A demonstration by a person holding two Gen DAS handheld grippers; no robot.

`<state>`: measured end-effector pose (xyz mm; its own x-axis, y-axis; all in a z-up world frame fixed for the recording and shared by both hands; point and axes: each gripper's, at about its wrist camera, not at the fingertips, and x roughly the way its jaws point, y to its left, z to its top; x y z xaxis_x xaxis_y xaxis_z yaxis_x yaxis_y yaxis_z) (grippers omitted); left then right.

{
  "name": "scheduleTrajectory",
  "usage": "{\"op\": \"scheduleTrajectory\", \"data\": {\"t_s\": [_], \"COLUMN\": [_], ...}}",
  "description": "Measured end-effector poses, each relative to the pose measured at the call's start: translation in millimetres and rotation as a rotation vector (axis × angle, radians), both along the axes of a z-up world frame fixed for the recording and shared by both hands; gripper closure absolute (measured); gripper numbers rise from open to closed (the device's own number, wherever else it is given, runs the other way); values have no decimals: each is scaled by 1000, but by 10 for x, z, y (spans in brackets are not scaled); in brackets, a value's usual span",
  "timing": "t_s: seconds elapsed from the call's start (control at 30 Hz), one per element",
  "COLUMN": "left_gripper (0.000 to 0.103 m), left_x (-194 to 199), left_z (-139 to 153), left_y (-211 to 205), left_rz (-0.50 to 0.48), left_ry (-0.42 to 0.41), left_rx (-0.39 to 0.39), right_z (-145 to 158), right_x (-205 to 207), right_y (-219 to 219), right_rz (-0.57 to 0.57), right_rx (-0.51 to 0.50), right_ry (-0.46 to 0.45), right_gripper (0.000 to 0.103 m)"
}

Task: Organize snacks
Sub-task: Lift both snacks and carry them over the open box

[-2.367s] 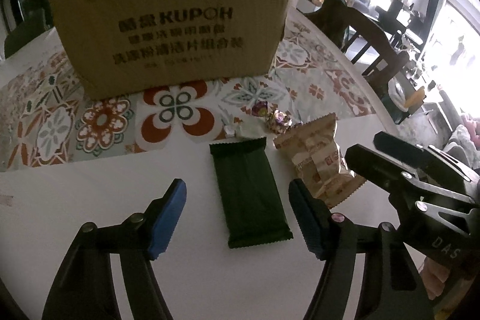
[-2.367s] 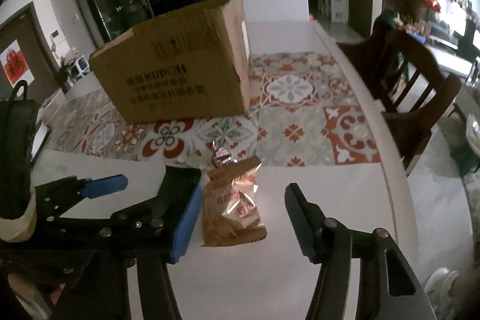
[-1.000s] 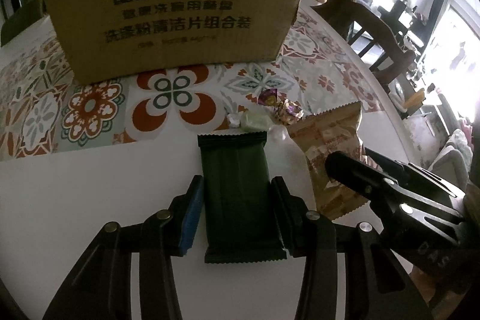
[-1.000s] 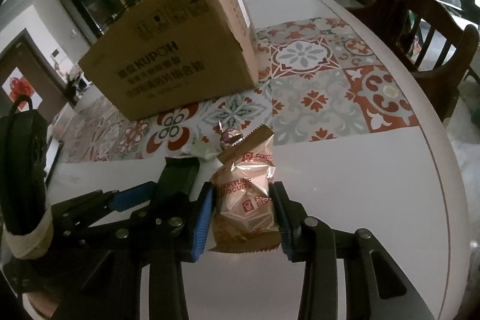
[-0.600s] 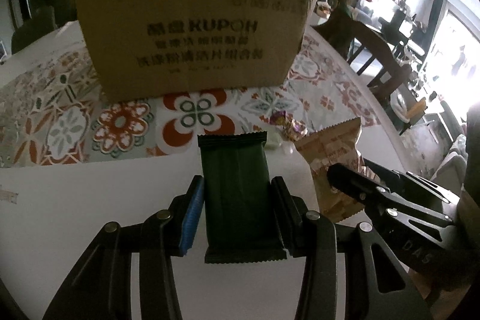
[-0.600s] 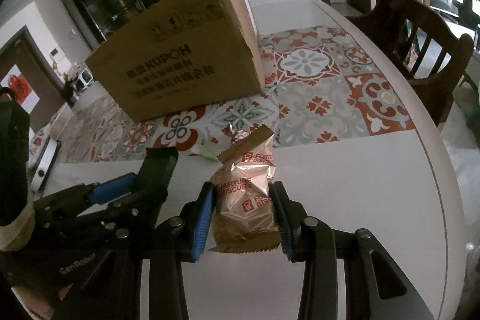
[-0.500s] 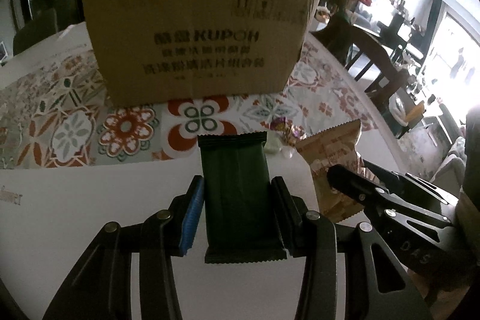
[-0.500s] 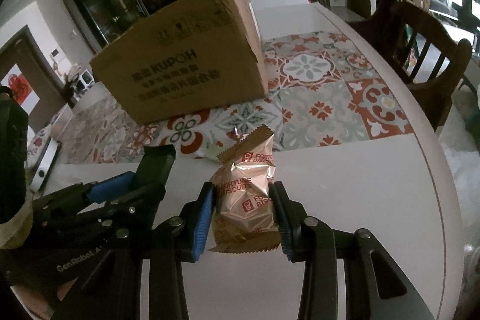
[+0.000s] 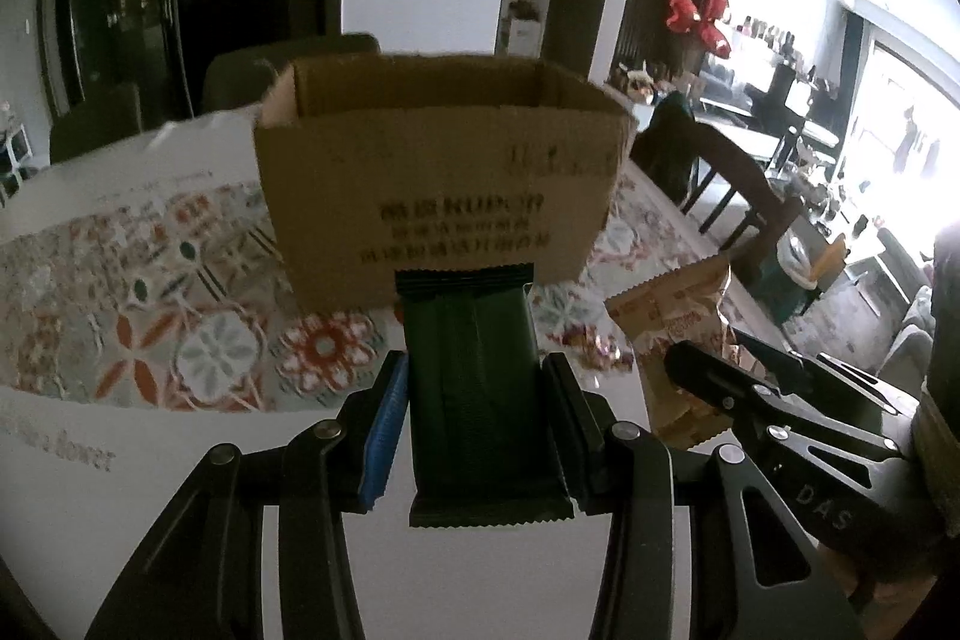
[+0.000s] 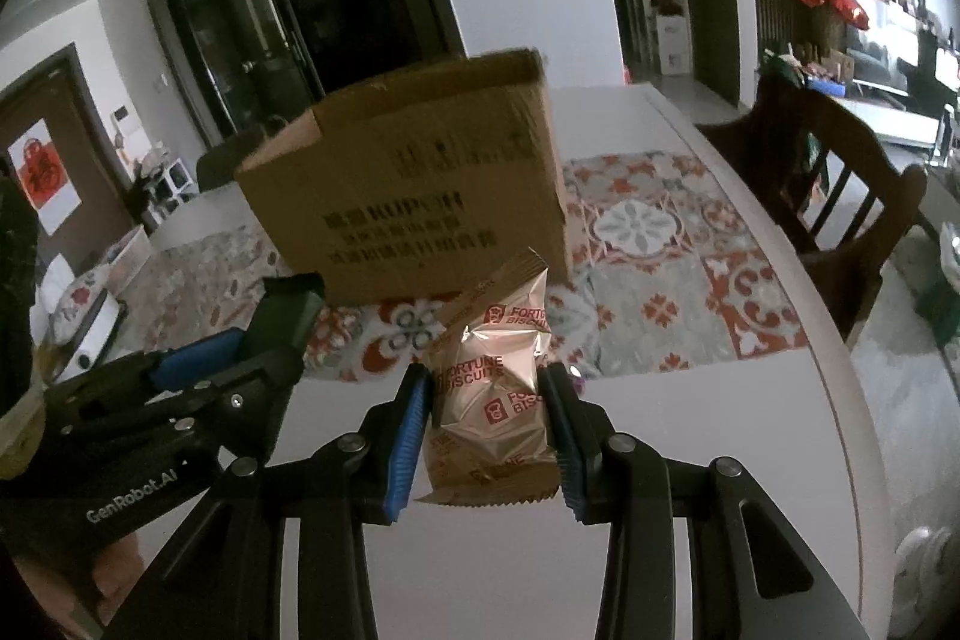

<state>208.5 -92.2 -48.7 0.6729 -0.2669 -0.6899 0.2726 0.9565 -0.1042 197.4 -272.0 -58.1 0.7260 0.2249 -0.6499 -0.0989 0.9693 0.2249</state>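
Observation:
My left gripper (image 9: pixel 477 424) is shut on a dark green snack bar (image 9: pixel 474 376) and holds it lifted above the table, in front of the open cardboard box (image 9: pixel 438 178). My right gripper (image 10: pixel 489 430) is shut on a tan fortune biscuit packet (image 10: pixel 492 388), also lifted, with the box (image 10: pixel 414 196) behind it. The biscuit packet (image 9: pixel 678 316) and the right gripper show at the right of the left wrist view. The left gripper (image 10: pixel 234 358) shows at the left of the right wrist view. The box's inside is hidden.
The box stands on a patterned mat (image 10: pixel 660 280) on a white table (image 10: pixel 708 412). A small wrapped candy (image 9: pixel 594 349) lies on the table below the packets. A wooden chair (image 10: pixel 840 184) stands at the table's right side.
Both grippers closed on their packets and have risen with them. The box now looks lower and farther, with its open top edge in sight.

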Motion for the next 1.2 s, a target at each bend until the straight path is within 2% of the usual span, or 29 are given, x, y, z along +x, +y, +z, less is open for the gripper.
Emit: {"op": "scheduleTrajectory", "data": {"t_s": [0.6, 1.2], "left_gripper": [58, 58], "left_x": [241, 814], "left_z": [665, 994], "left_y": [222, 294], "left_rz": [-7, 10], "left_ry": [-158, -223], "left_rx": [-13, 18], "right_z": [687, 1050], "right_x": [263, 852], "right_y": [219, 346], "right_rz": [-5, 29], "right_rx": [8, -12], "right_ry": [-192, -250], "right_gripper": [63, 63]}}
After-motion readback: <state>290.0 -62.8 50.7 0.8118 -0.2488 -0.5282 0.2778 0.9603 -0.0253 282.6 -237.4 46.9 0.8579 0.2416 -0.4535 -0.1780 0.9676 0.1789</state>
